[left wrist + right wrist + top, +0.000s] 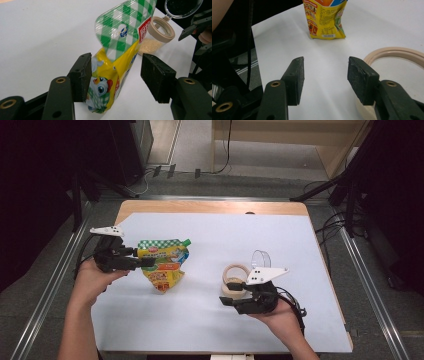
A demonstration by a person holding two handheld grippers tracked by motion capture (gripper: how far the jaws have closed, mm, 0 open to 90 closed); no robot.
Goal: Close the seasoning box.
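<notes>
From above, a glossy, crinkled refill pouch (164,265) lay on the white sheet (210,320) at the left gripper (150,263). Its own view showed released jaws, one touching. The right gripper (325,75) gaped empty beside the beige-rimmed jar (397,53).

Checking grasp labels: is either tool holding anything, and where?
Neither grips. The pouch stands between the left tool's open jaws, touching one pad; the right tool is open beside the jar.

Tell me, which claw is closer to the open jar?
Right. The right claw sits right beside the jar, its rim next to one jaw. The left claw is across the table, around the yellow pouch.
</notes>
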